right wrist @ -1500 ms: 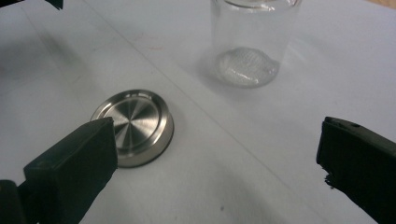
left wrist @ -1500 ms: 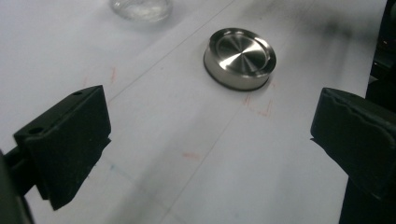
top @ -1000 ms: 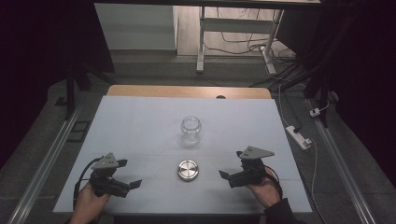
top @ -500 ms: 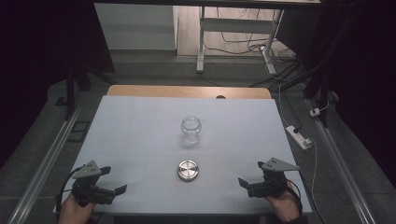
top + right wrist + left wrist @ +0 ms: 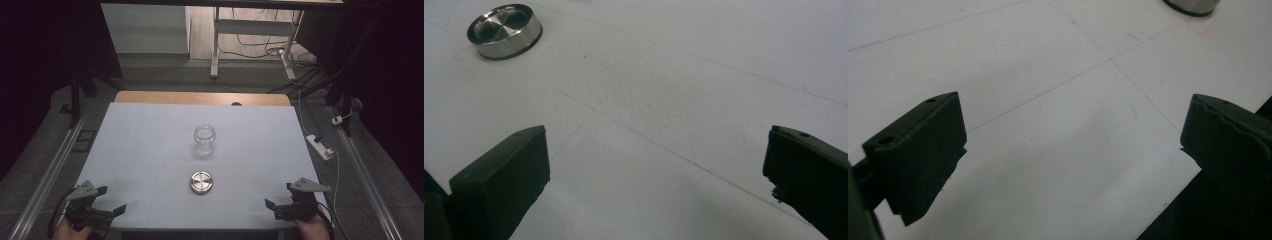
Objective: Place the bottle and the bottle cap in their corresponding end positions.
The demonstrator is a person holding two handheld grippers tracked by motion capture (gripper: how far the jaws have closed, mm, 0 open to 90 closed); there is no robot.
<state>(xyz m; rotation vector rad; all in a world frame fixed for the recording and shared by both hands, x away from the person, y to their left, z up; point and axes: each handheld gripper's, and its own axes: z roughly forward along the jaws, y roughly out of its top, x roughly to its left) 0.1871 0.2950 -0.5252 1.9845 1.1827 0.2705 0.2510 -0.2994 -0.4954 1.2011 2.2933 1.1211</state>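
White tabletop [image 5: 150,145] carries your metal lid [image 5: 201,182] lying centred, just before the upright glass jar [image 5: 204,140]; your left gripper [image 5: 116,212] and right gripper [image 5: 272,206] gape empty at the near corners.

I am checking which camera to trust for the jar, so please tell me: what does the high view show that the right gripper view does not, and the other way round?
High view alone: the clear glass jar, upright and open near the table's middle, both grippers at the near edge, left gripper and right gripper, and the floor with cables beyond the table.

Right gripper view alone: a close look along its own two black jaws, set wide apart with nothing between them, and faint lines on the white surface.

Both: the round metal lid, lying flat on the white table, apart from the jaws.
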